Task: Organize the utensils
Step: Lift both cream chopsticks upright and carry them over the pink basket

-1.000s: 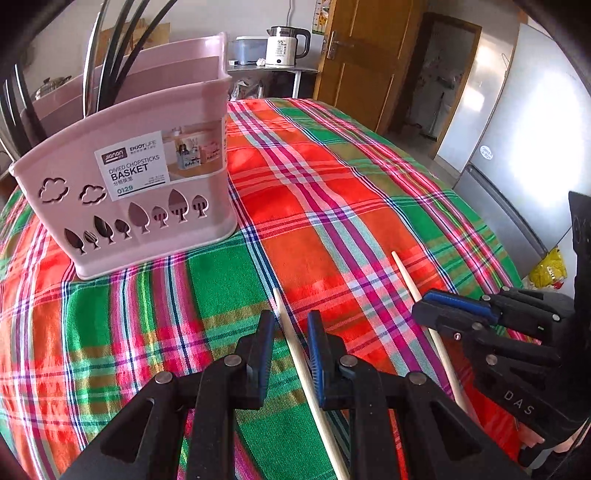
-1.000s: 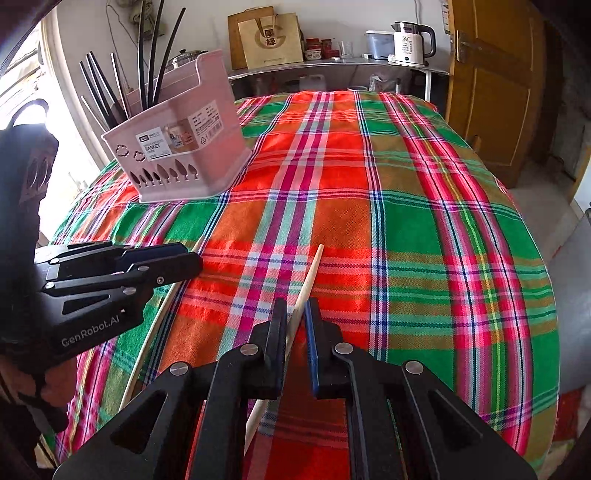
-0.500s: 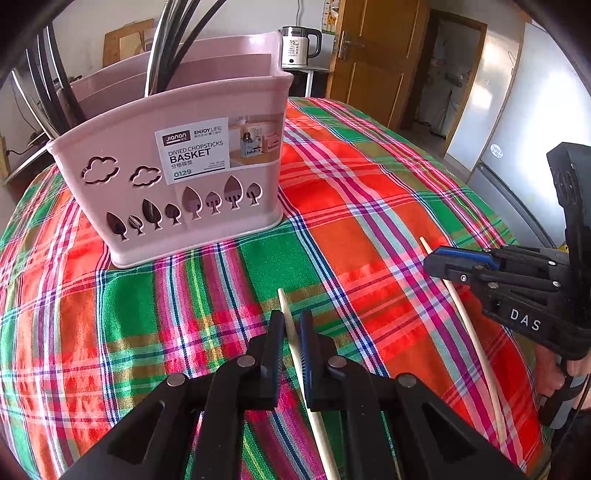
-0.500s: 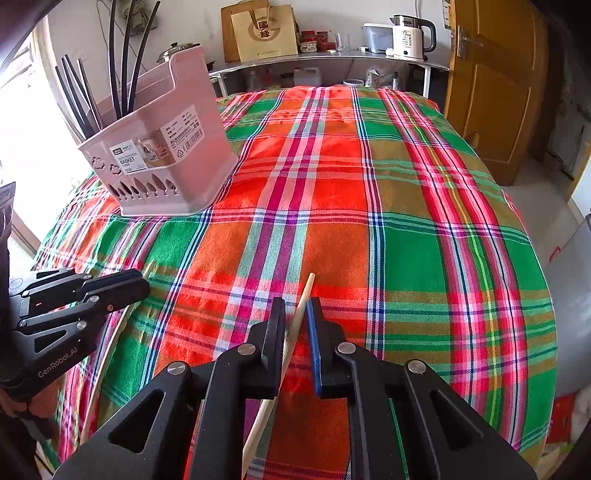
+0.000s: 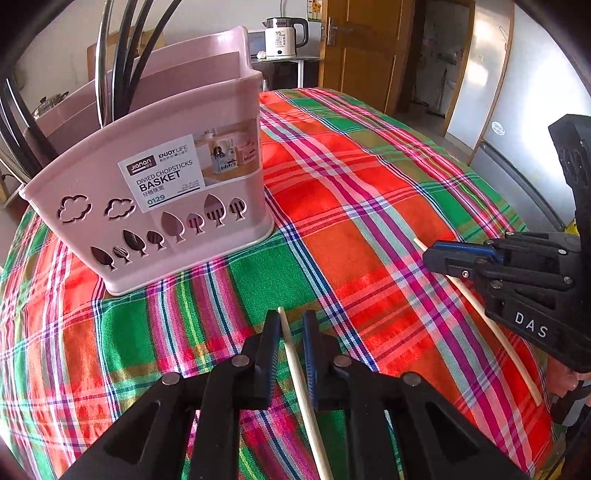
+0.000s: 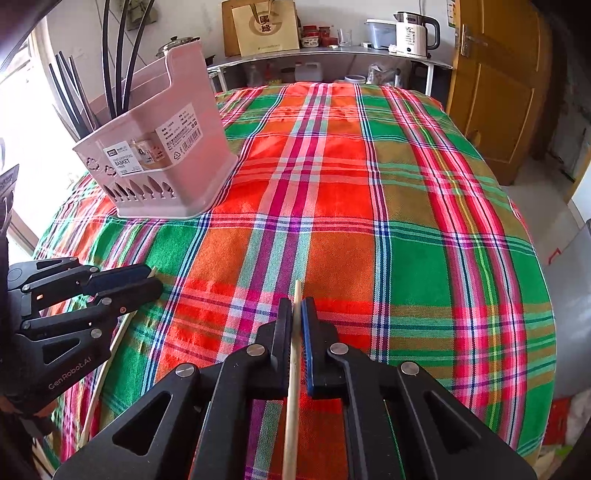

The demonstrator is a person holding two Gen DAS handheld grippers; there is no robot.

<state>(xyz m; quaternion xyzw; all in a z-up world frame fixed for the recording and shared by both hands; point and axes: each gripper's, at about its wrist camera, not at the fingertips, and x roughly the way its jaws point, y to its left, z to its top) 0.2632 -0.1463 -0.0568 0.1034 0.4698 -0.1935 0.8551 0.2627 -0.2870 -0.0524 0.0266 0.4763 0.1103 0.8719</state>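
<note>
Basket (image 5: 155, 192): black utensils in. Outstanding: two chopsticks, one (image 5: 295, 362) gripped in left fingers (image 5: 271, 347), one (image 6: 293, 369) in right fingers (image 6: 308, 343), basket ahead-left.

There are two hand-held grippers: the left hand-held gripper (image 5: 290, 349) and the right hand-held gripper (image 6: 295, 332). There are two light wooden chopsticks, one (image 5: 301, 384) low in the middle of the left view and one (image 6: 293, 373) low in the middle of the right view. There is one pink basket (image 5: 155, 199) at the upper left. There is one white kettle (image 6: 415, 35) at the top right. The dark sticks (image 6: 122, 66) in the basket are too bunched to count.
</note>
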